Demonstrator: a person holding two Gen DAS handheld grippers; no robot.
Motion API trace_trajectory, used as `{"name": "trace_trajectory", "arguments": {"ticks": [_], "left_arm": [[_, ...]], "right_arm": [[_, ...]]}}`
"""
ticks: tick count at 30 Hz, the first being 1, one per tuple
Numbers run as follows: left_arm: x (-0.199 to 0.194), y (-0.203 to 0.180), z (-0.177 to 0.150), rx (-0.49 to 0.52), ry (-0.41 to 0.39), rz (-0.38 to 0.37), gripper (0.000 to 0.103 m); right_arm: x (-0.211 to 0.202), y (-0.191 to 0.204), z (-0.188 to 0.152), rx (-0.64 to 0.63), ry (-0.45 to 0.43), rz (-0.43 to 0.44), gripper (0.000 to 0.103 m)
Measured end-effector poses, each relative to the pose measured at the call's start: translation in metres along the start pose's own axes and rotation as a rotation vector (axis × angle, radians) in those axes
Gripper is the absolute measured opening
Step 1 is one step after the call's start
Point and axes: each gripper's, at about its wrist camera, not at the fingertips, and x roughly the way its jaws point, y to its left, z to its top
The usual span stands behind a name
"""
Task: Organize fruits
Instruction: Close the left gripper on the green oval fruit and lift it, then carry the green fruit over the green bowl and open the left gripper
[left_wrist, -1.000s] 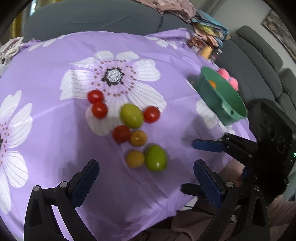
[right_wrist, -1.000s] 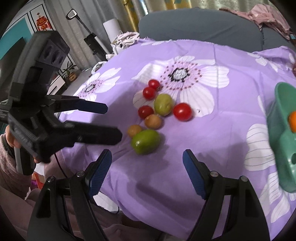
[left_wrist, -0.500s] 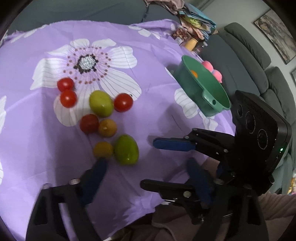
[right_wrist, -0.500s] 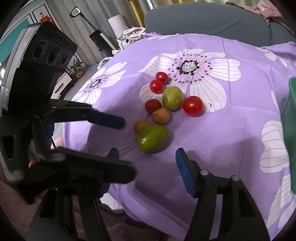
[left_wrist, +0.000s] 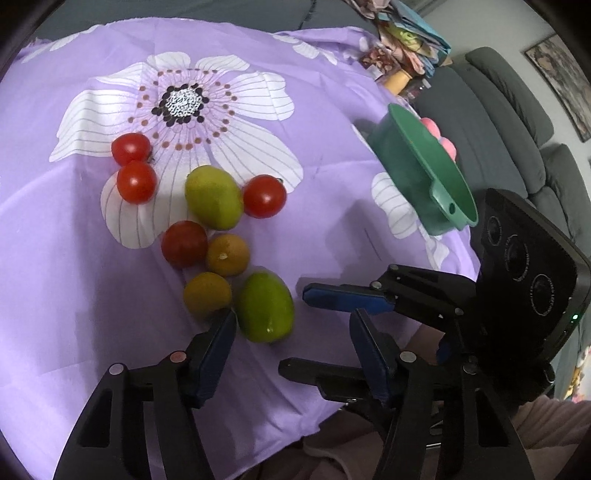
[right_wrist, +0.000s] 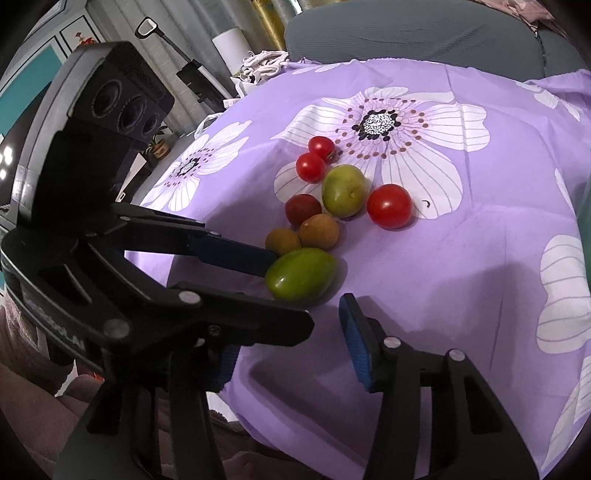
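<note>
With nothing between the closing jaws of either the left tool (left_wrist: 291, 332) or the right tool (right_wrist: 291, 354), the near green fruit (left_wrist: 265, 307) lies untouched on the worktop (left_wrist: 351, 92), just ahead. It is best straddled across its narrow width and carried to the green bowl (left_wrist: 424, 166) at the worktop's edge.

Green basket (left_wrist: 424, 162) contents mostly hidden behind rim.

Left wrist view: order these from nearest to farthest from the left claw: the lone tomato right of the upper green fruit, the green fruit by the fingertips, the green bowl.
1. Green fruit, just ahead of the left claw, whose jaws are closing on nothing.
2. Lone tomato, mid-cloth, right of the upper green fruit.
3. Green bowl, far right at the cloth's edge.
</note>
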Motion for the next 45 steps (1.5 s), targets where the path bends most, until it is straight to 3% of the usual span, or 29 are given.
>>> {"name": "trace_trajectory", "arguments": {"ticks": [7, 11, 21, 45], "left_arm": [[0.003, 0.011, 0.005, -0.026, 0.008, -0.003, 0.043], [0.004, 0.013, 0.005, -0.034, 0.016, 0.006, 0.042], [0.0, 0.007, 0.007, -0.01, 0.007, 0.029, 0.04], [-0.004, -0.069, 0.036, 0.169, -0.026, 0.08, 0.04]], "right_arm": [[0.005, -0.001, 0.004, 0.003, 0.004, 0.018, 0.045], [0.008, -0.001, 0.004, -0.007, 0.013, 0.022, 0.039], [0.007, 0.0, 0.005, -0.014, -0.001, 0.021, 0.039], [-0.057, -0.015, 0.001, 0.016, -0.183, -0.045, 0.039]]}}
